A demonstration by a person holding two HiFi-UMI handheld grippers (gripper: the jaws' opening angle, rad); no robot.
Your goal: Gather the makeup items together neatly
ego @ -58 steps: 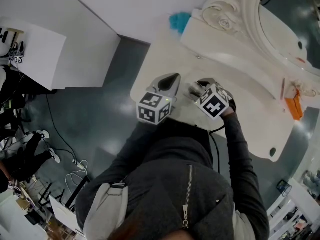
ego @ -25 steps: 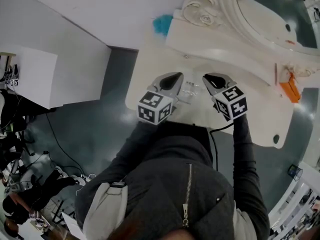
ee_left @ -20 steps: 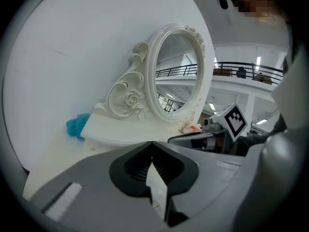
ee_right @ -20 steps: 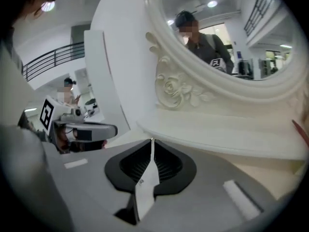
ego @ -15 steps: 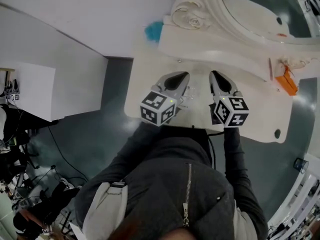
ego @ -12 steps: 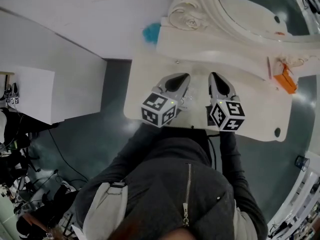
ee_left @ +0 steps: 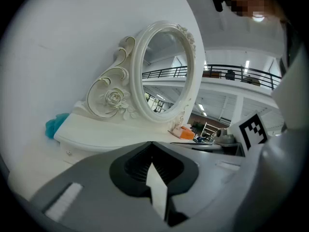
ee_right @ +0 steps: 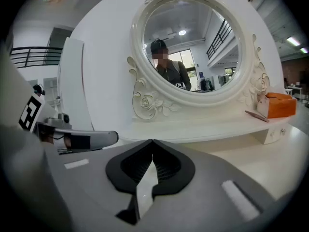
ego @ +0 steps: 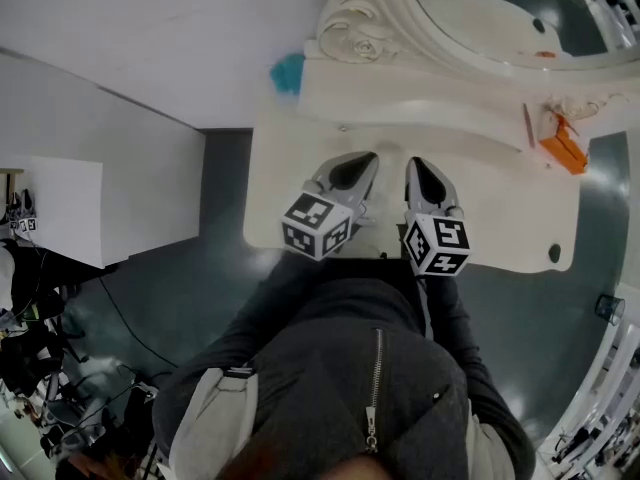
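Note:
On the white dressing table (ego: 500,203), my left gripper (ego: 368,161) and right gripper (ego: 412,164) hover side by side near the front edge, pointing at the mirror. Both are shut with nothing between the jaws, as the left gripper view (ee_left: 152,143) and the right gripper view (ee_right: 153,141) show. The right jaws have just closed the last bit. An orange box (ego: 563,148) (ee_right: 277,104) and a thin stick (ego: 528,126) (ee_right: 256,115) lie at the far right on the raised shelf. The grippers hide the table surface under them.
An ornate oval mirror (ee_right: 193,47) stands on the raised shelf (ego: 420,108) at the back. A teal fluffy thing (ego: 288,71) (ee_left: 55,125) sits at the shelf's left end. The table's front edge is just behind the grippers, with grey floor (ego: 200,228) on the left.
Both grippers have drifted a little towards the mirror. The right one has rolled and swung round, and now lies parallel to the left one.

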